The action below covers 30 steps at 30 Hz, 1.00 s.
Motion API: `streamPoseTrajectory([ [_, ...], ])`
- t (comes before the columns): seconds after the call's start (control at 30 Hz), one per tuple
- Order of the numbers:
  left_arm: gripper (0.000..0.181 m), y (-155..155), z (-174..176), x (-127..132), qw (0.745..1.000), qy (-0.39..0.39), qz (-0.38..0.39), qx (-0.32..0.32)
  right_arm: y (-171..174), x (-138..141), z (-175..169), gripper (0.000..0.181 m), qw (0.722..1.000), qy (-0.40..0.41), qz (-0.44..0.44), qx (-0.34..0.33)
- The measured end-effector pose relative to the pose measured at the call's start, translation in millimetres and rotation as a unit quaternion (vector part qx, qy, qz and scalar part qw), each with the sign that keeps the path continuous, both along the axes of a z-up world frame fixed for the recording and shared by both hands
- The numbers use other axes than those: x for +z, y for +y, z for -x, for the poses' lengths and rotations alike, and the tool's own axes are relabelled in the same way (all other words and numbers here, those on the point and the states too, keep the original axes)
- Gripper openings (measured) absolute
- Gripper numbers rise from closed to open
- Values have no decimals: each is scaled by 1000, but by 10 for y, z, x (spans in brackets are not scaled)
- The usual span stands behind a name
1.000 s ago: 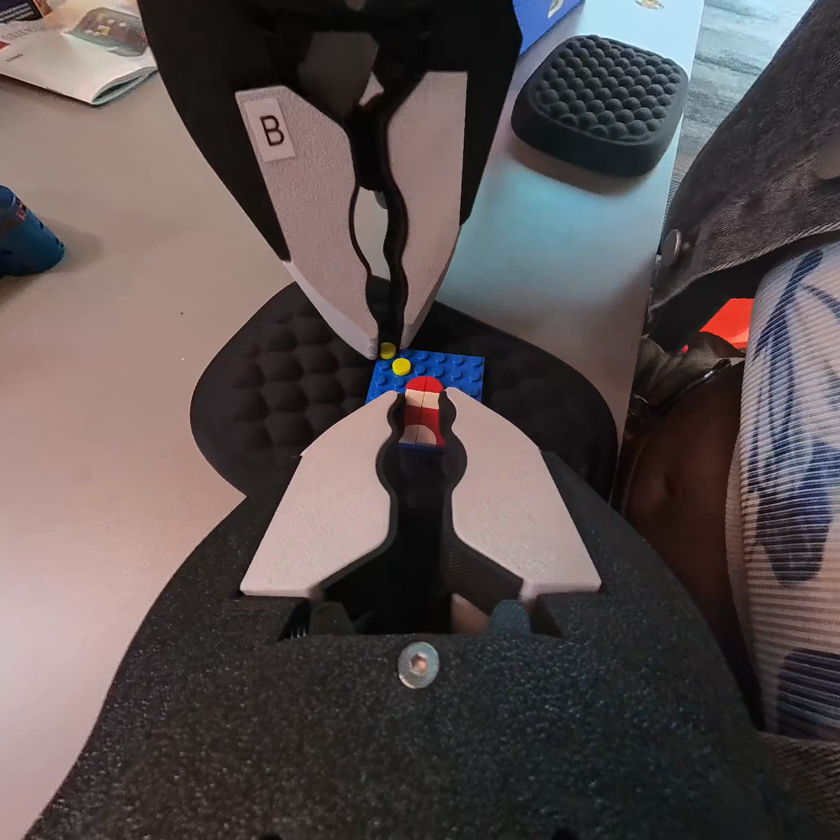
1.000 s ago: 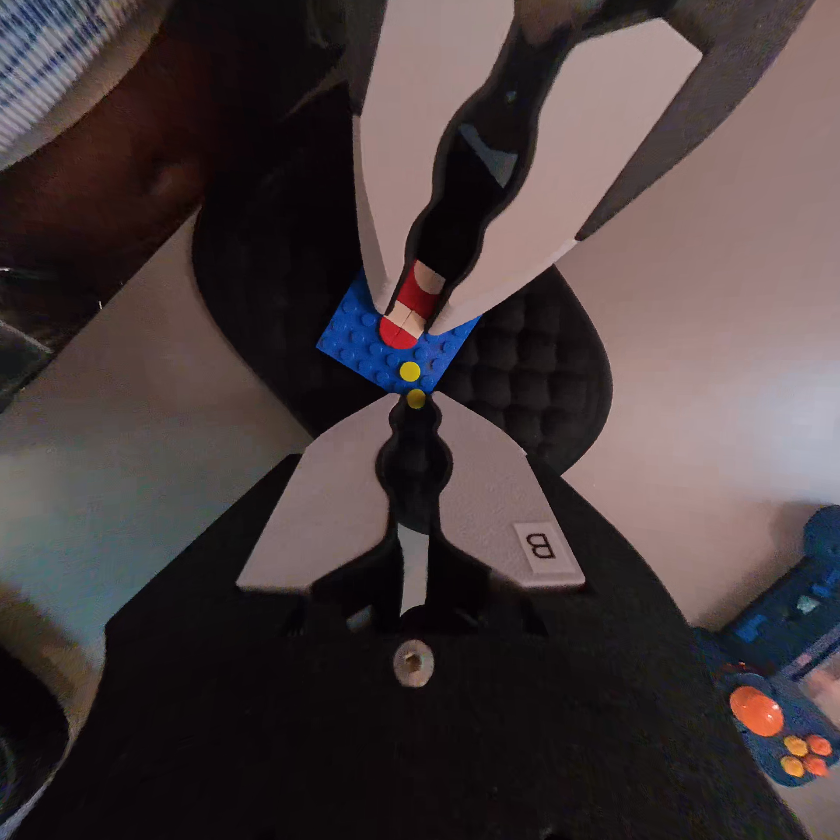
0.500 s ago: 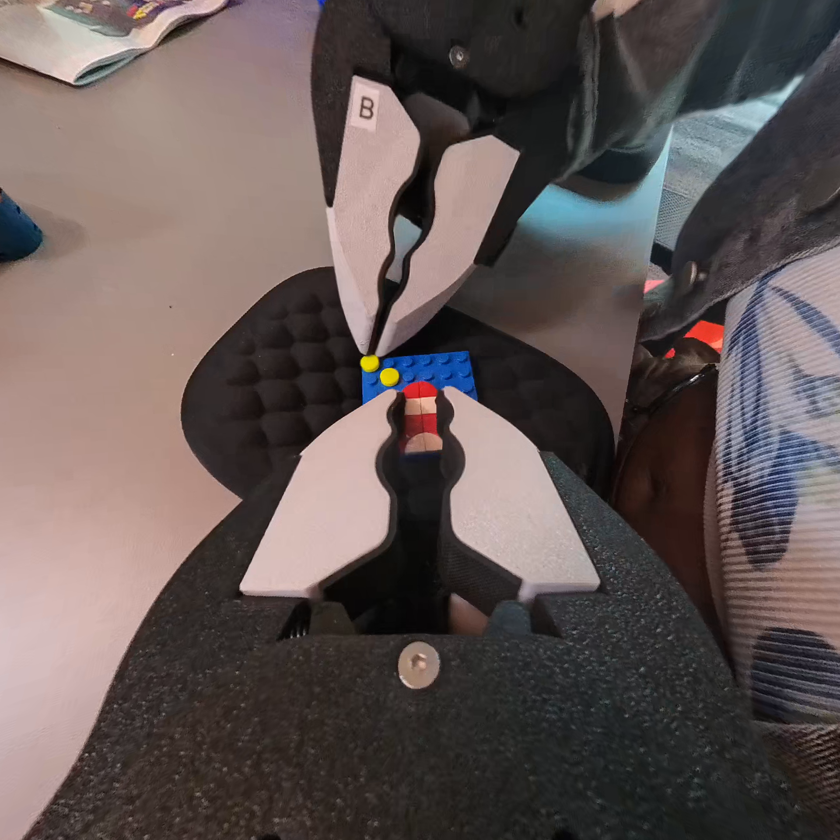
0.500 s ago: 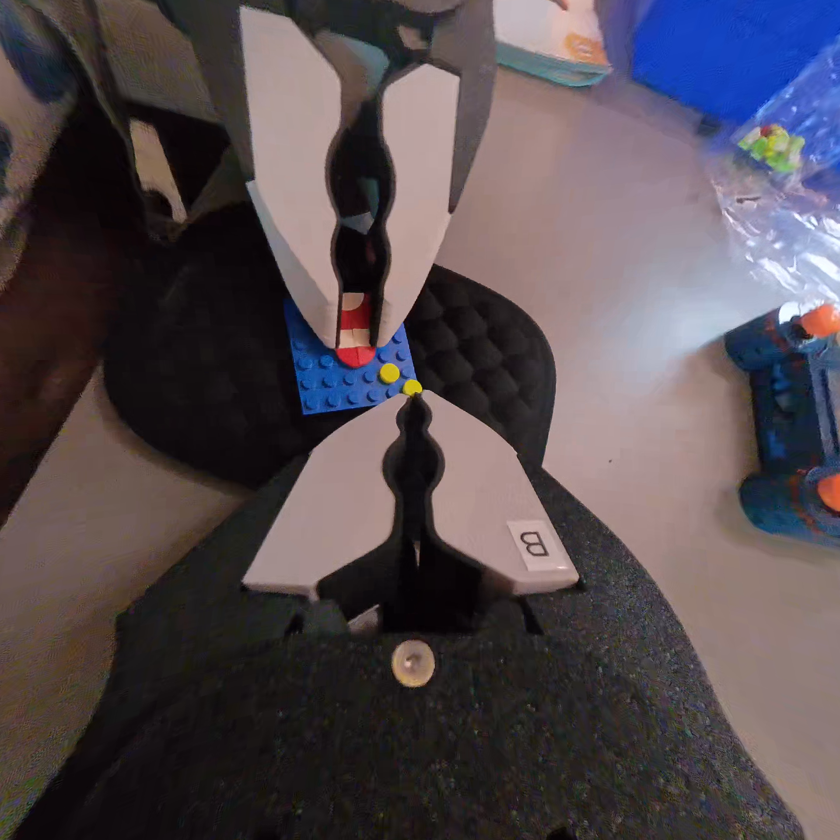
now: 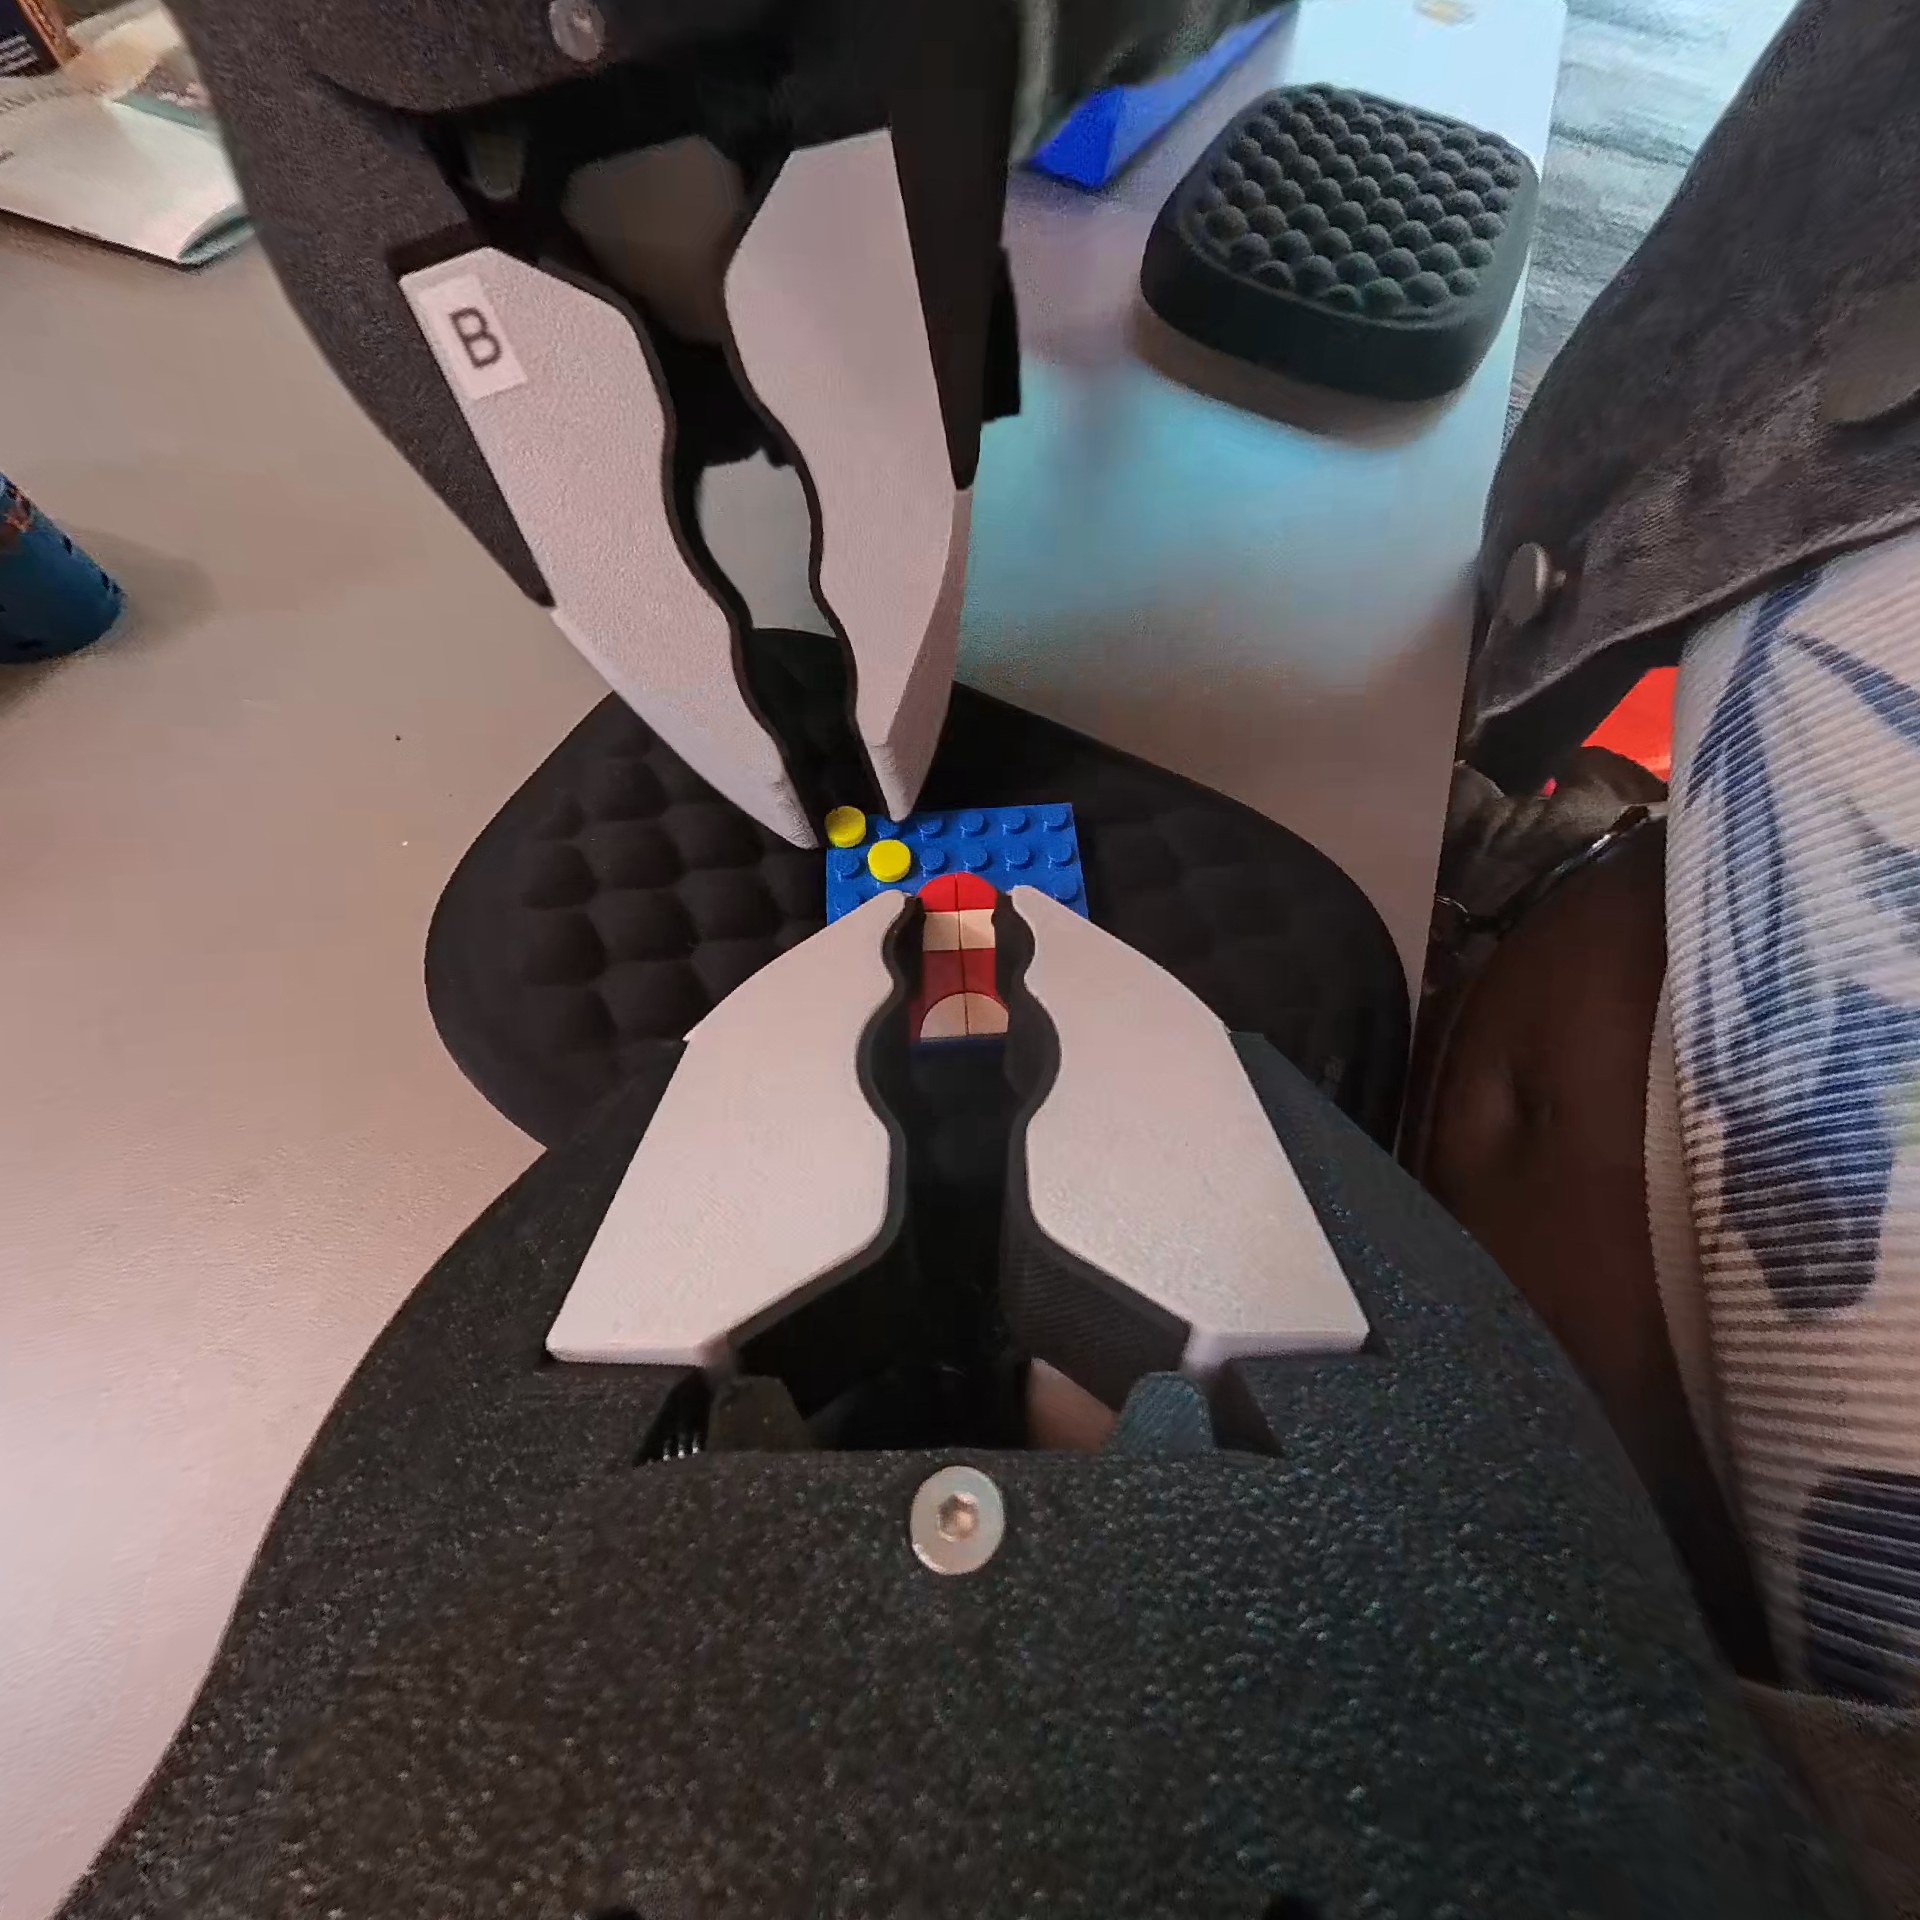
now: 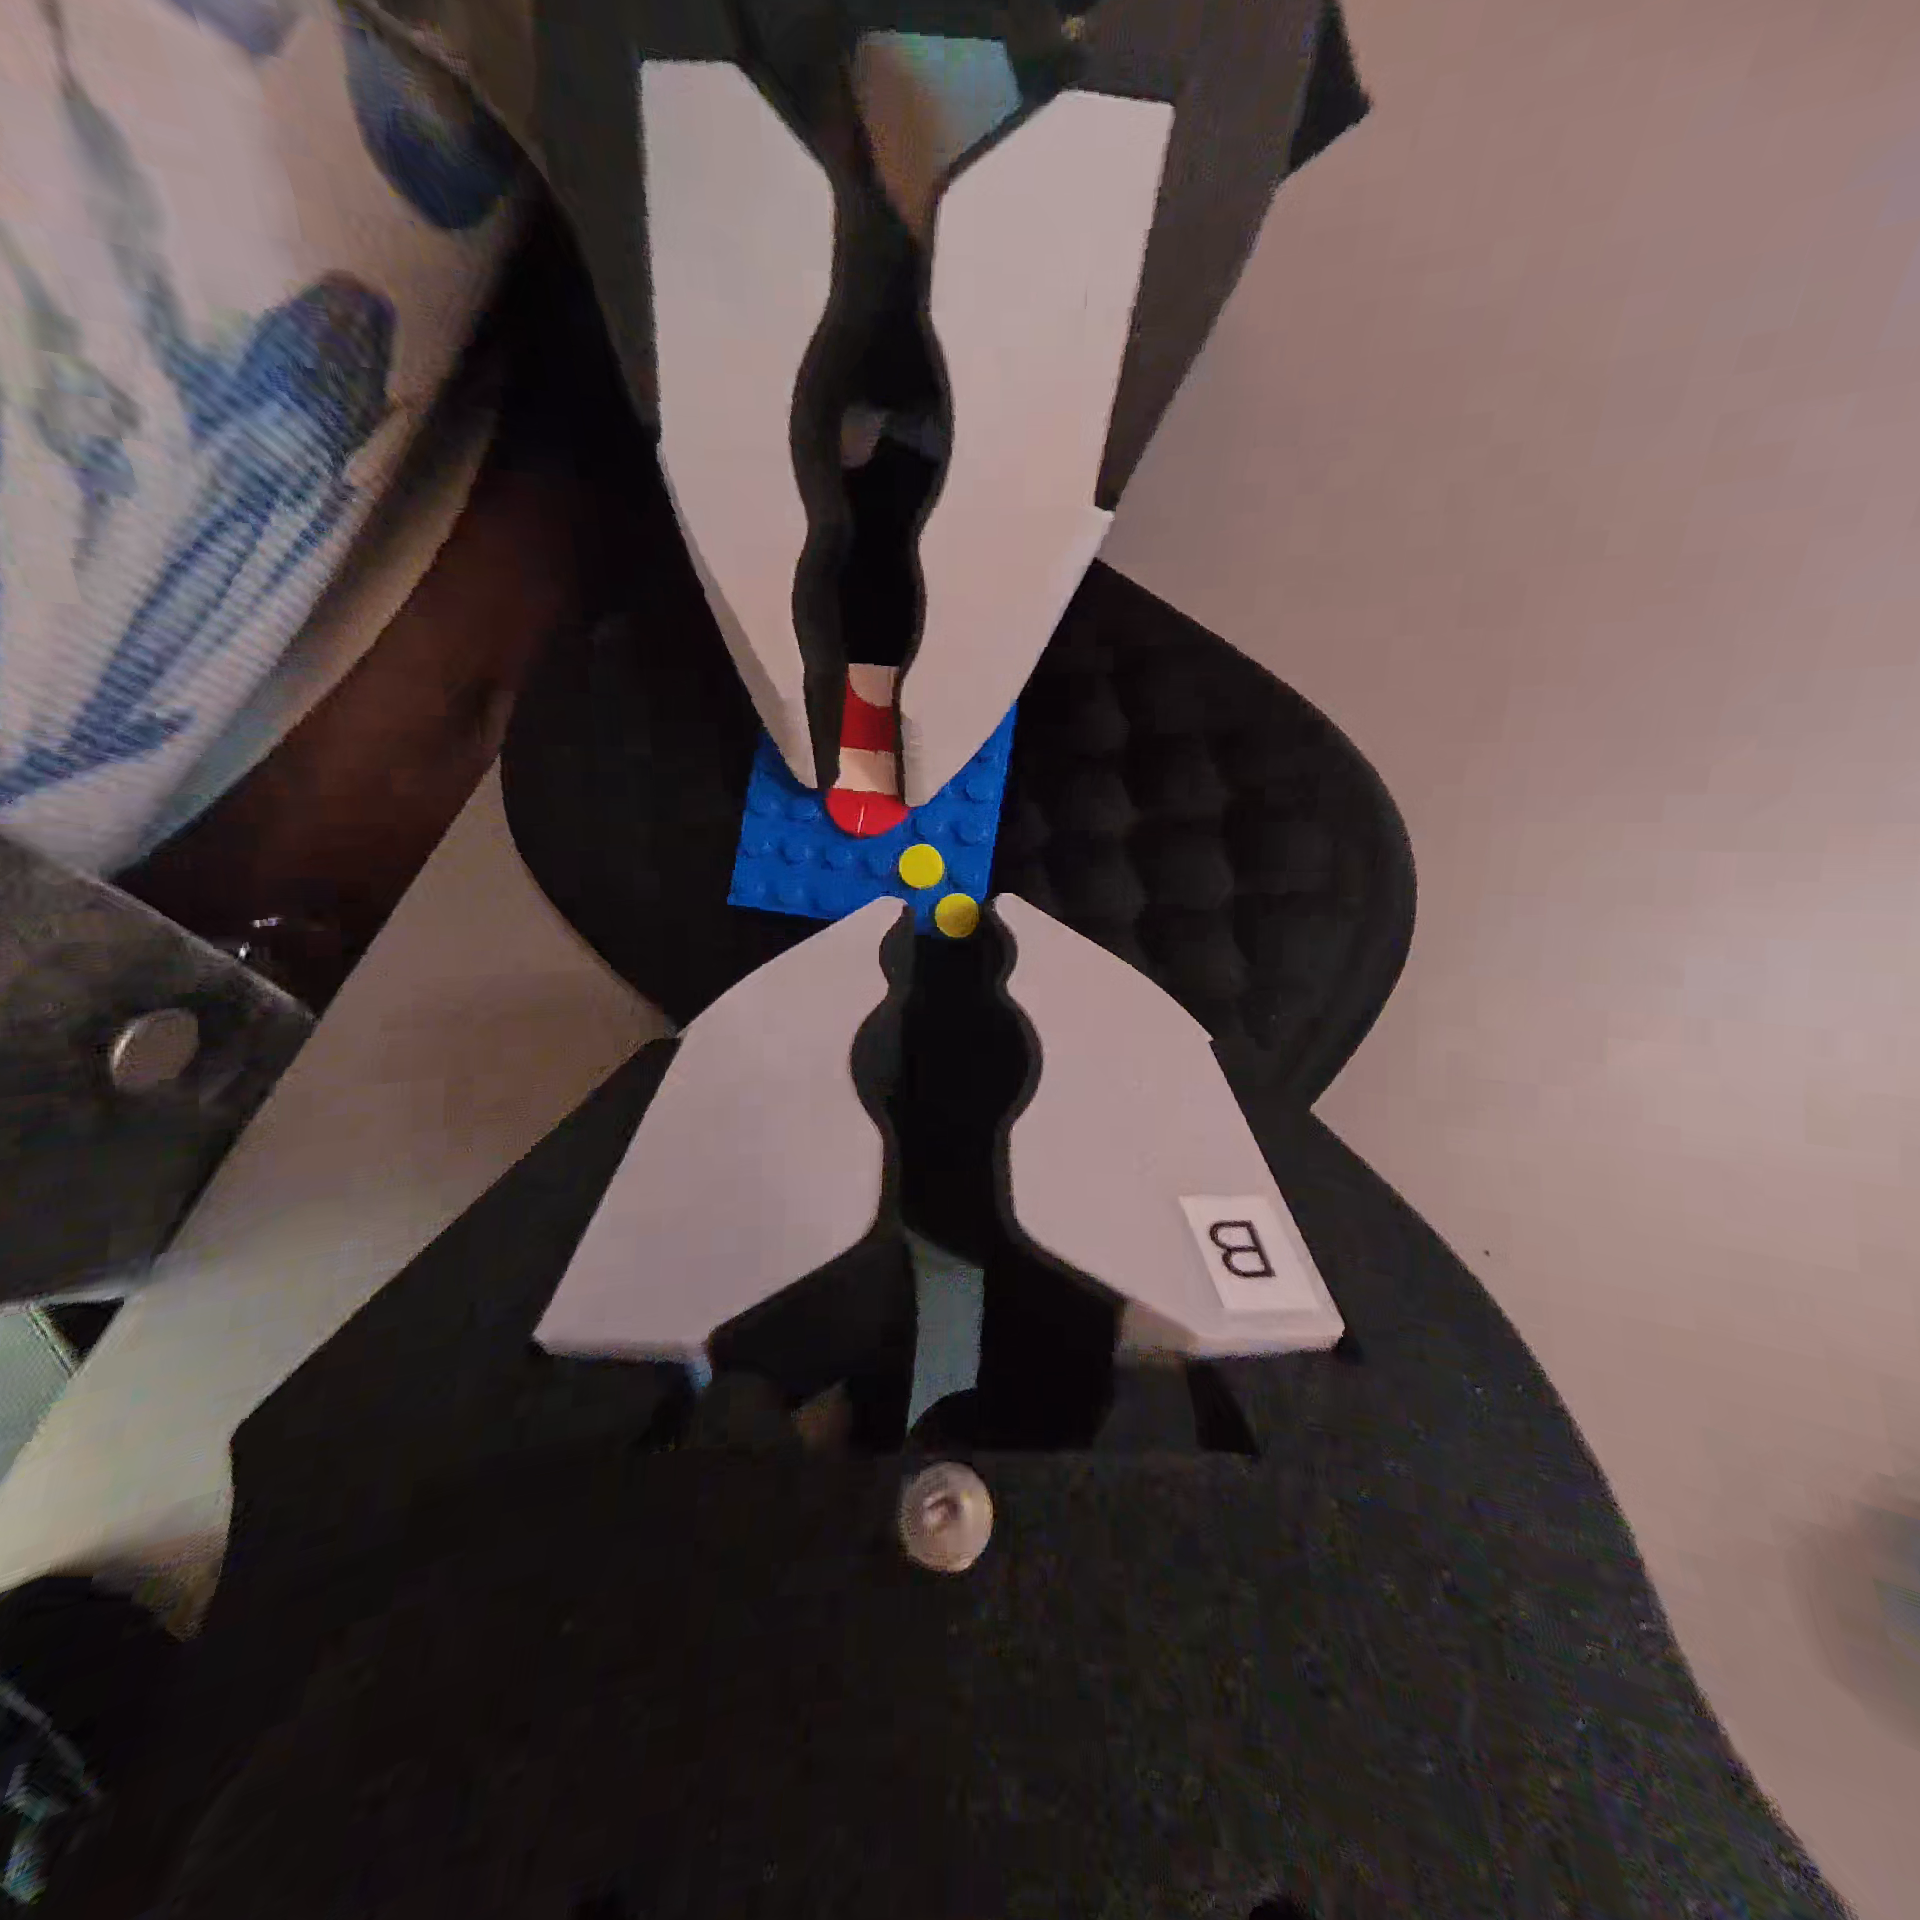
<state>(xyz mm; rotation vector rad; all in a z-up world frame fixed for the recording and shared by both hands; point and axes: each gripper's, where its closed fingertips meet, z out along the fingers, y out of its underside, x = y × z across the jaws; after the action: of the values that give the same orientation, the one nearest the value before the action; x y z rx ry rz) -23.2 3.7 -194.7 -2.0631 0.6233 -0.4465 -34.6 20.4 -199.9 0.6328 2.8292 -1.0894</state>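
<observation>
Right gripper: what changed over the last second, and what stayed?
The right gripper swung aside, then returned; its jaws now stand slightly wider around the corner yellow stud. The left gripper stays clamped on the red-and-white stack; blue plate unmoved.

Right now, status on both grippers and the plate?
Left gripper shut on red-and-white brick stack. Right gripper open, tips straddling outer yellow stud. Blue plate on black dimpled pad. Nothing between.

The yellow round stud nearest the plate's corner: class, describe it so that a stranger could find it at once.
Start at the black dimpled pad, then the blue studded plate on it. Two yellow round studs sit there; this yellow round stud lies at the corner, between the right gripper tips, unlike its inner twin.
</observation>
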Motion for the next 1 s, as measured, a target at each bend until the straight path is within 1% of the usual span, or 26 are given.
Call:
streamPoseTrajectory([
  [0.07, 14, -1, -4, 0, 1000, 0, 0, -4, 5, -17, -14, 11, 999, 3, -22, 45],
  [0.2, 14, -1, -7, -7, 1000, 1, 1, -6, 6, -47, -24, 12, 994, -24, -45, 98],
  [0.23, 14, -2, -8, -7, 1000, 4, -1, -7, 12, -54, -17, 7, 992, -21, -53, 110],
  [0.27, 14, -1, -9, -10, 1000, 5, 0, -7, 12, -61, -16, 7, 991, -14, -58, 123],
  [0.3, 14, -1, -8, -12, 1000, 5, 0, -7, 12, -63, -15, 7, 988, 2, -64, 137],
  [0.37, 14, 5, -3, -17, 1000, 7, -1, -7, 11, -62, -11, 7, 981, 60, -89, 162],
  [0.47, 14, 5, -3, -20, 1000, 7, 0, -8, 7, -40, -10, 6, 970, 142, -113, 160],
  [0.53, 14, 9, 3, -19, 1000, 4, 1, -7, -46, 6, -50, 6, 967, 175, -95, 156],
  [0.57, 14, 8, 4, -18, 1000, 3, 2, -6, -174, 79, -110, 6, 974, 168, -43, 143],
  [0.6, 14, 8, 4, -19, 1000, 5, 0, -6, -223, 99, -132, 6, 976, 168, -26, 136],
  [0.63, 14, 7, 4, -16, 1000, 7, -2, -5, -186, 93, -78, 6, 975, 184, -37, 122],
  [0.67, 14, 6, 4, -15, 1000, 8, -3, -5, -108, 85, -24, 6, 977, 182, -42, 100],
  [0.73, 14, 5, 4, -10, 1000, 7, -4, -5, 8, 188, 61, 6, 983, 179, -5, 47],
  [0.8, 14, 4, 4, -6, 1000, 8, -6, -4, 167, 303, 111, 6, 984, 179, 5, -3],
  [0.87, 14, 3, -3, 0, 1000, 11, -11, -3, 366, 396, 118, 6, 981, 182, -9, -58],
  [0.93, 13, 5, -3, 5, 1000, 12, -13, -2, 656, 377, 106, 6, 975, 177, -58, -121],
  [1.0, 13, 8, -4, 8, 1000, 10, -13, -1, 1030, 327, 153, 7, 953, 182, -105, -217],
])
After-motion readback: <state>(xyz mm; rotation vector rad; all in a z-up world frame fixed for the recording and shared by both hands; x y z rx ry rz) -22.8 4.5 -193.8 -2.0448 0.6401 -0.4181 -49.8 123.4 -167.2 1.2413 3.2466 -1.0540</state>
